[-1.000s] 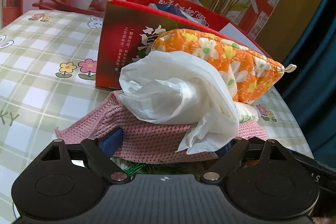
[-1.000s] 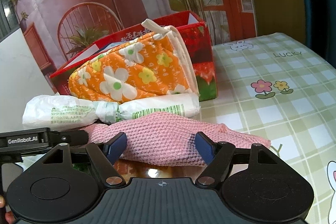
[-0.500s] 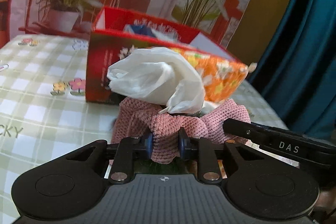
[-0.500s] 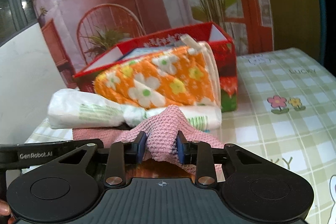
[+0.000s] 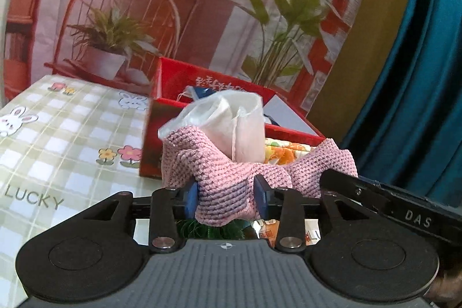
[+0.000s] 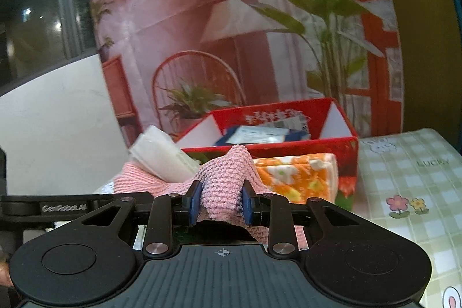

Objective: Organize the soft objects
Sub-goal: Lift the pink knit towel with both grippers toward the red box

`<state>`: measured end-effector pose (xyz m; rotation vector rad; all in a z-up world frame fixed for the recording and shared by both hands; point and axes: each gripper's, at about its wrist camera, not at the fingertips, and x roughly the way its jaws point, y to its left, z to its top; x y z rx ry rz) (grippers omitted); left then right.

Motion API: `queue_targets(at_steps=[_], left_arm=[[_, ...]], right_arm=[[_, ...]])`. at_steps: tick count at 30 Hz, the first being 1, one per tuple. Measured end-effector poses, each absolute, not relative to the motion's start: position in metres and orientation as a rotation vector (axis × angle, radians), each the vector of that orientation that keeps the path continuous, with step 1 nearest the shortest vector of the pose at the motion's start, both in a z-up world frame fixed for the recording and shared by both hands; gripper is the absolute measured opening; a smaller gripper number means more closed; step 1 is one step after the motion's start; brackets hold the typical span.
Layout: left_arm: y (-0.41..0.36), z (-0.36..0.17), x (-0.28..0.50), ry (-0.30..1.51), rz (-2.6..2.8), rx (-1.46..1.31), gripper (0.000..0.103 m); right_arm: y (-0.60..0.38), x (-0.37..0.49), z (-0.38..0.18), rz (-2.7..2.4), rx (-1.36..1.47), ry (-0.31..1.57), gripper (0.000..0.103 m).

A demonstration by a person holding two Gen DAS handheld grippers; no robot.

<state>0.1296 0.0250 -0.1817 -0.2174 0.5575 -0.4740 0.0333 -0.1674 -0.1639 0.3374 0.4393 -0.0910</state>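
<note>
Two hand-held grippers, left and right, each clamped on one pink knitted cloth.

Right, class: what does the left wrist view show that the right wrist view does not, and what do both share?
Only the left wrist view shows the white bunny prints on the checked tablecloth and teal curtain. Only the right wrist view shows a dark window and the blue-and-white packets clearly inside the red box. Both show the pink knitted cloth, gripped by the left gripper and the right gripper, the white plastic pack on it, and the orange floral pouch.
</note>
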Motion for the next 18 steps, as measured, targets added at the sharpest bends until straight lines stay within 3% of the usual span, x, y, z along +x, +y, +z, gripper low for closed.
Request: queue_targets(at_steps=[9,14,17,18], left_arm=[[0.035,-0.175,0.125,0.523,-0.450,-0.252,0.056],[0.041,-0.167,0.121,0.482,-0.445,-0.257,0.056],[0.041,-0.164,0.119,0.472,-0.453,-0.260,0.046],[0.041,-0.164,0.118,0.473,-0.455,-0.253,0.028]], right_arm=[[-0.156,0.031,-0.164,-0.060,0.345,0.452,0.026],[-0.156,0.034,-0.164,-0.043,0.349,0.448,0.026],[-0.154,0.034,-0.163,-0.036,0.351,0.447,0.026],[-0.154,0.033,-0.162,-0.036,0.351,0.444,0.026]])
